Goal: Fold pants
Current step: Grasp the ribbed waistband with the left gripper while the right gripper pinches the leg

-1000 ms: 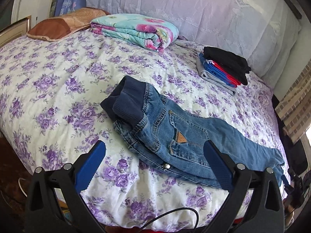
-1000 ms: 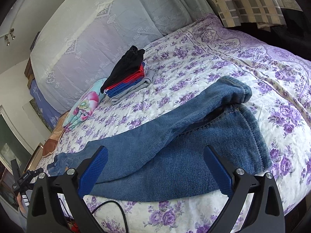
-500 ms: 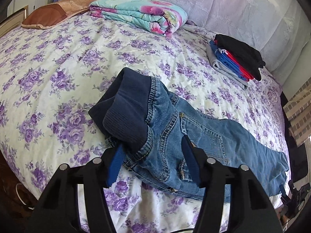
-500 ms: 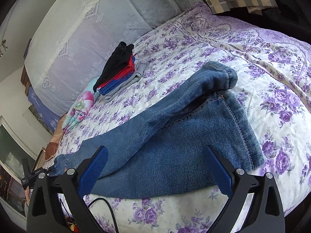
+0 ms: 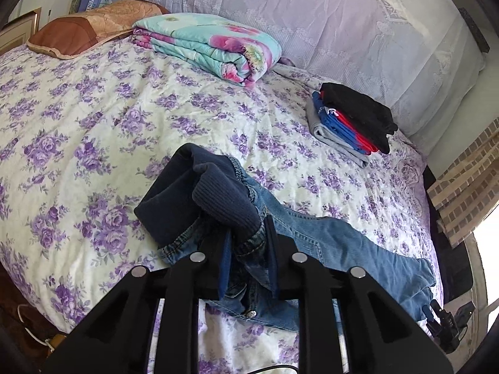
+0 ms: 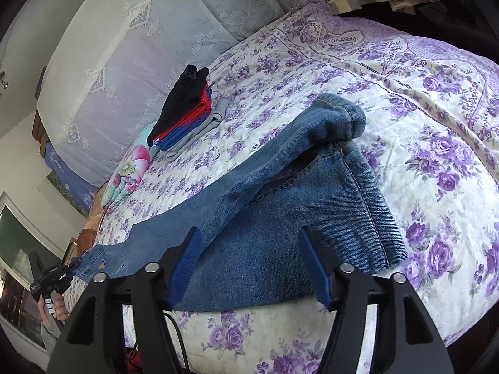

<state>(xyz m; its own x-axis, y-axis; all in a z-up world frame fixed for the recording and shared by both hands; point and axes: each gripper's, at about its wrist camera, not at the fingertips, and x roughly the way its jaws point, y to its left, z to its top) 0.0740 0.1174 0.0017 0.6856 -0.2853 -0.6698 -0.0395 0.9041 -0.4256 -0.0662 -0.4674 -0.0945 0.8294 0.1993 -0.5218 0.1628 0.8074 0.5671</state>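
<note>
Two grippers work the jeans [image 5: 327,243] lying across the bed [image 5: 93,118]. Left gripper [image 5: 248,258] has just closed its fingers on the waistband; right gripper [image 6: 249,265], fingers narrowing but apart, straddles a leg hem without pinching it.

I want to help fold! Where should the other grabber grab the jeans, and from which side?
Probably the near edge of the jeans at the leg ends, coming in low from the bed's front edge. Both legs lie stacked and flat there, and the right gripper, jaws just closing, already straddles that edge. The left gripper pinches the waistband end.
</note>
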